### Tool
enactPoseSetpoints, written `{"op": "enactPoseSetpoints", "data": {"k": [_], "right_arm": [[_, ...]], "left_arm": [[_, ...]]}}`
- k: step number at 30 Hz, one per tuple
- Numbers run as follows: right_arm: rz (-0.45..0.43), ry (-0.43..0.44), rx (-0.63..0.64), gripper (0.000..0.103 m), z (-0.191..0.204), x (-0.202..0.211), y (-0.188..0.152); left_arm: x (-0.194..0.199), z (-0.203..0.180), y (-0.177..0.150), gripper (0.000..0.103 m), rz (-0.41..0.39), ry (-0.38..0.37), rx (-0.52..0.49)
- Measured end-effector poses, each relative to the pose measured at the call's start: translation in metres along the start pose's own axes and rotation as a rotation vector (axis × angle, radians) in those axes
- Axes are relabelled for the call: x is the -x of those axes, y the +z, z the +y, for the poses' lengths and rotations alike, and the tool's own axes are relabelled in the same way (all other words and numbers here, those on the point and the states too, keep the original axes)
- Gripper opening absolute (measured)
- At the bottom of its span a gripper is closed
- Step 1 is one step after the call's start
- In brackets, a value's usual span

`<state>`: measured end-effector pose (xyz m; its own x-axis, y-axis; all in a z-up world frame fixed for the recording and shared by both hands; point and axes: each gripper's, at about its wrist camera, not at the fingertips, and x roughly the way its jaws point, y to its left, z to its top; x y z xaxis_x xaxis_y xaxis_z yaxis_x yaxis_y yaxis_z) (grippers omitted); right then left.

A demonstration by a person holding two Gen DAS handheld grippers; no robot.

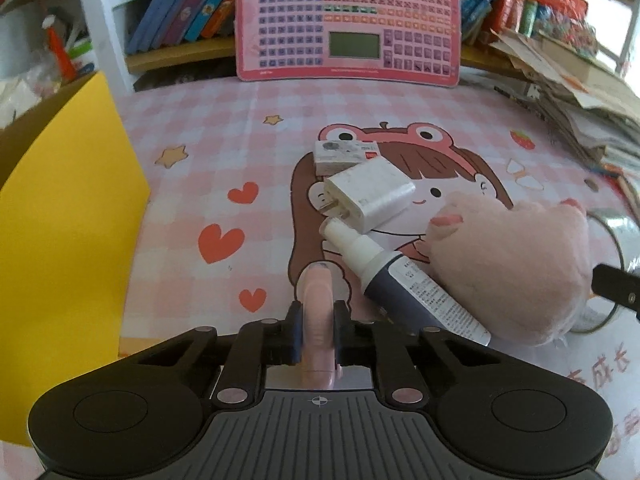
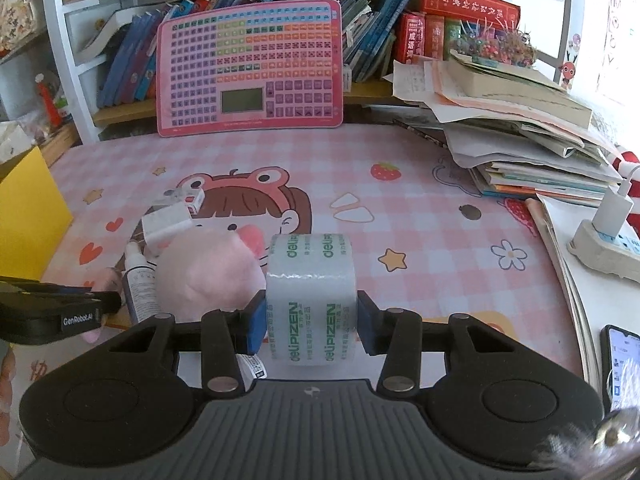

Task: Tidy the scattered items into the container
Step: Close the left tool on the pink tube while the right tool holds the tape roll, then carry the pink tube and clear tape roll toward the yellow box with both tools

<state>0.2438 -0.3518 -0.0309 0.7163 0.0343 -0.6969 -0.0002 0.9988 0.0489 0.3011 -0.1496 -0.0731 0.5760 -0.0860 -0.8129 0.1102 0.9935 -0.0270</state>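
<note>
Our left gripper (image 1: 316, 334) clamps a pink tube (image 1: 318, 312); our right gripper (image 2: 311, 322) pinches a tape roll (image 2: 311, 296). Beside them on the mat (image 2: 420, 216) lie a plush (image 1: 508, 264), bottle (image 1: 404, 284) and charger (image 1: 372, 196); the yellow box (image 1: 60, 240) stands left.

Black hand-held gripper (image 2: 311, 320); blue pads (image 2: 256, 326); silver screws.

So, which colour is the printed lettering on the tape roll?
Green, on the clear tape roll; right wrist view shows it best.
</note>
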Motion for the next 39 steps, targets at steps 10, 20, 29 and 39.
{"op": "enactPoseSetpoints", "data": {"k": [10,20,29,39], "right_arm": [[0.004,0.007,-0.019,0.042,-0.004,0.011,-0.004],[0.014,0.001,-0.025,0.042,-0.006,0.028,-0.015],[-0.007,-0.028,-0.031,0.042,0.006,0.05,-0.027],[-0.036,-0.087,-0.016,0.042,0.045,0.081,-0.048]], "left_arm": [[0.037,0.018,-0.011,0.013,-0.054,-0.052,0.082],[0.073,0.016,-0.027,0.013,-0.113,-0.046,0.033],[0.105,0.026,-0.046,0.013,-0.165,-0.104,0.024],[0.13,0.052,-0.074,0.013,-0.193,-0.196,-0.008]]}}
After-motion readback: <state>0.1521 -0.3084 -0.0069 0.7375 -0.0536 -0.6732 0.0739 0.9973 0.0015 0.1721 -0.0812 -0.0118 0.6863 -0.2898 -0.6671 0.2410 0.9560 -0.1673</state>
